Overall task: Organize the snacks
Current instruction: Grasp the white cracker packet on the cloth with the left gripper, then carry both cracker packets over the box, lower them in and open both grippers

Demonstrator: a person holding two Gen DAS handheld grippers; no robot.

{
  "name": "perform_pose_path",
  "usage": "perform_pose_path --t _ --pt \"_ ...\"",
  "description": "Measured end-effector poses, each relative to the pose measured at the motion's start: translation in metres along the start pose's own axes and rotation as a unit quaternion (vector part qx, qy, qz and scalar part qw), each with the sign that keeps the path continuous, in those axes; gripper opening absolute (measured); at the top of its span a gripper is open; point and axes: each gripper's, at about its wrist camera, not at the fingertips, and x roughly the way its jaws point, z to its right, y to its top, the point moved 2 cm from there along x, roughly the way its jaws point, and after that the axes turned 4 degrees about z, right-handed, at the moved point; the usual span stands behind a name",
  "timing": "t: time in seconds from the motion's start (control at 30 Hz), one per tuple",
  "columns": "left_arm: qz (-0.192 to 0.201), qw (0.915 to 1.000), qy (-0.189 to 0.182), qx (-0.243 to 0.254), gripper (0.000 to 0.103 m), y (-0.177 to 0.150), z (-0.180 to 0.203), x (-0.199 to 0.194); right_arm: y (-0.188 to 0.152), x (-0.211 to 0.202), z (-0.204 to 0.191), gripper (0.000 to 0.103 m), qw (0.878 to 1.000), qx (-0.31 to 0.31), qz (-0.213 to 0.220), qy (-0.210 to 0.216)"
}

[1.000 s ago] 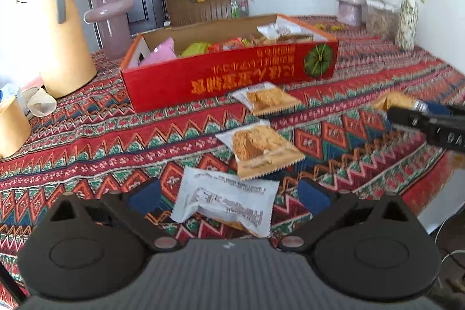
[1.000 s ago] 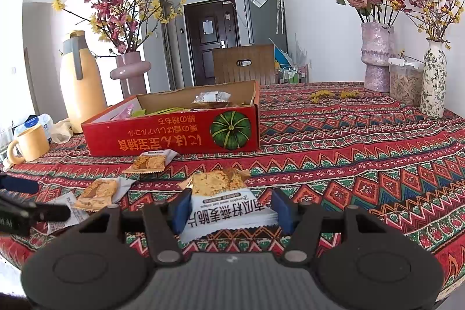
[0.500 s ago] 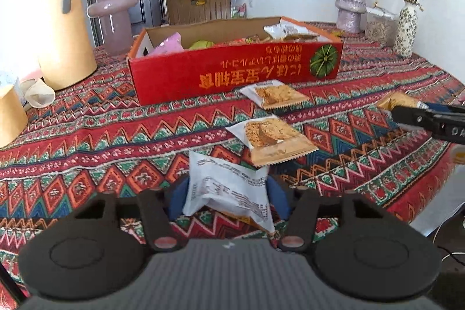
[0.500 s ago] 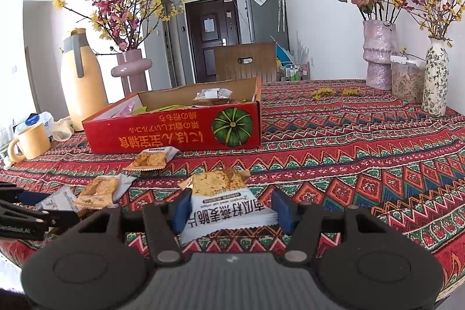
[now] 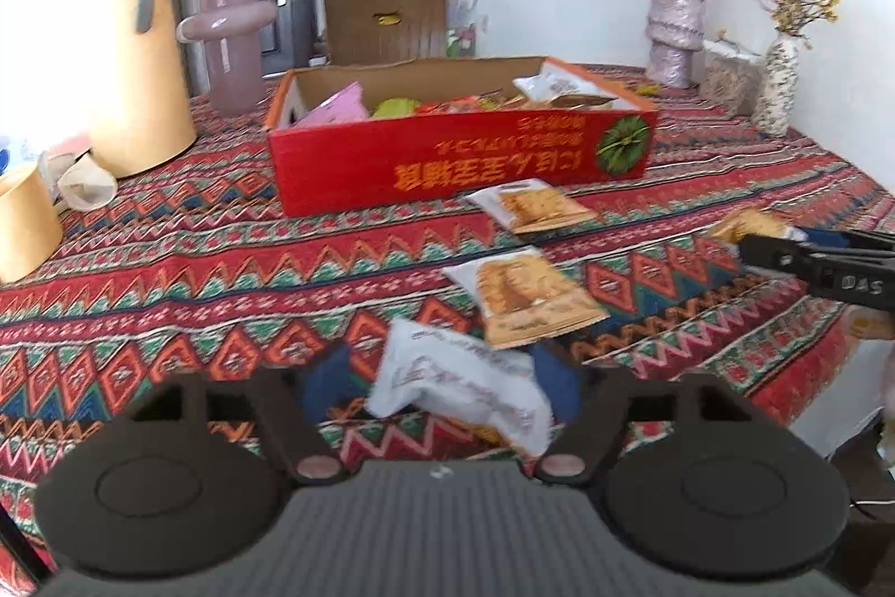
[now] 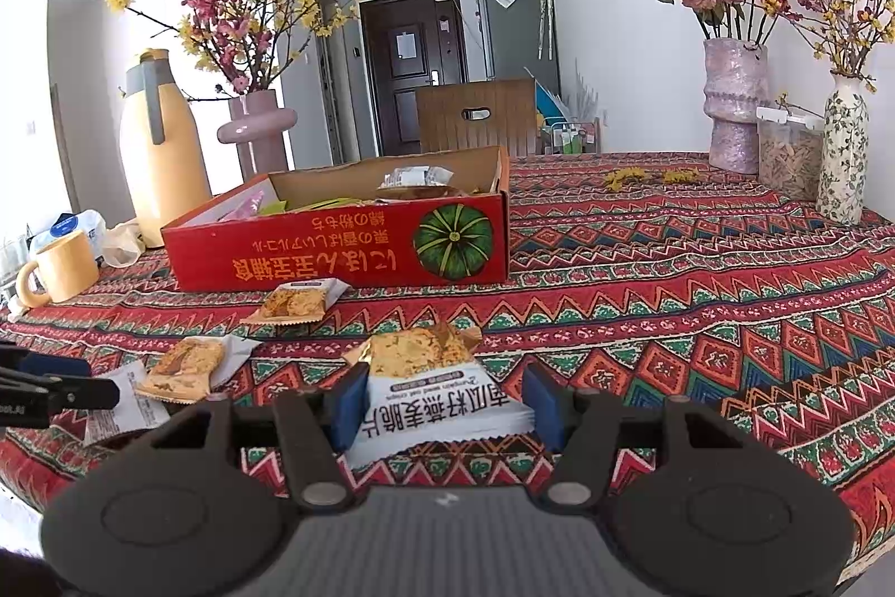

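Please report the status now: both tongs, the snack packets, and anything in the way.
Left tongs shut on white packet. Right tongs shut on oat packet. Two packets lie before red box; path open.

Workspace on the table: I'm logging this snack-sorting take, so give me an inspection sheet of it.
Surface: patterned tablecloth covers the table.
Job's things: red box open and holding snacks; two snack packets lie on the cloth in front of it.
Clutter: yellow mug, yellow thermos, three flower vases, lidded clear jar.
Grippers: left gripper shut on white packet; right gripper shut on oat crisp packet.
Cables: nothing seen.
Surroundings: wooden chair, dark door, white walls.
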Motion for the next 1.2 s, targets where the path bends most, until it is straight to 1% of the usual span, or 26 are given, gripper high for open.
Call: perform_pose_path --t 0.07,0.1,0.17,0.2,0.27,0.3,0.33,0.4,0.5,0.6,0.63,0.77,0.8,0.9,1.03,1.2 --pt "-0.004 0.9999 -0.006 0.014 0.088 0.000 0.007 0.002 -0.001 0.001 0.000 0.058 1.000 0.000 -0.001 0.000" --pt "-0.007 0.9998 -0.005 0.020 0.094 -0.001 0.010 0.004 -0.001 0.001 -0.001 0.058 1.000 -0.001 -0.002 0.001" --pt "-0.017 0.9994 -0.004 0.031 0.096 -0.003 0.014 0.011 -0.002 0.001 -0.001 0.058 1.000 -0.002 -0.002 0.001" --pt "-0.022 0.9992 -0.004 0.033 0.094 -0.005 0.014 0.014 -0.002 0.001 -0.001 0.058 1.000 -0.001 -0.002 0.001" --pt "-0.031 0.9989 -0.003 0.035 0.086 -0.010 0.014 0.020 -0.002 0.001 -0.001 0.058 1.000 -0.001 -0.002 0.000" --pt "-0.027 0.9992 -0.007 0.028 0.081 -0.012 0.011 0.020 -0.002 0.001 -0.001 0.058 1.000 -0.001 -0.001 -0.001" --pt "-0.025 0.9994 -0.013 0.021 0.073 -0.012 0.008 0.020 -0.002 0.001 0.000 0.058 1.000 0.000 -0.002 -0.001" --pt "-0.017 0.9996 -0.015 0.014 0.066 -0.014 0.005 0.017 -0.002 0.001 0.000 0.058 1.000 0.000 -0.002 -0.001" --pt "-0.006 0.9998 -0.014 0.017 0.060 -0.016 0.003 0.011 -0.002 0.002 -0.002 0.058 1.000 -0.001 -0.003 0.001" --pt "0.008 0.9997 -0.015 0.018 0.048 -0.017 0.001 0.001 -0.002 0.001 -0.003 0.058 1.000 -0.003 -0.003 0.002" --pt "0.009 0.9997 -0.016 0.017 0.046 -0.016 -0.001 -0.001 -0.002 0.001 -0.003 0.058 1.000 -0.003 -0.003 0.003" --pt "0.011 0.9998 -0.009 0.010 0.044 -0.019 -0.007 -0.006 -0.002 0.000 -0.006 0.058 1.000 -0.006 -0.003 0.004" --pt "0.015 0.9998 -0.007 0.007 0.034 -0.020 -0.009 -0.007 -0.002 0.000 -0.007 0.058 1.000 -0.006 -0.003 0.004" --pt "0.022 0.9998 -0.005 -0.003 0.029 -0.018 -0.015 -0.012 -0.001 0.000 -0.009 0.058 1.000 -0.009 -0.004 0.005" --pt "0.025 0.9997 0.001 -0.006 0.028 -0.018 -0.018 -0.013 -0.001 -0.001 -0.011 0.058 1.000 -0.011 -0.004 0.005" --pt "0.044 0.9990 0.008 -0.008 0.027 -0.012 -0.018 -0.018 0.000 -0.001 -0.013 0.058 1.000 -0.014 -0.004 0.006"
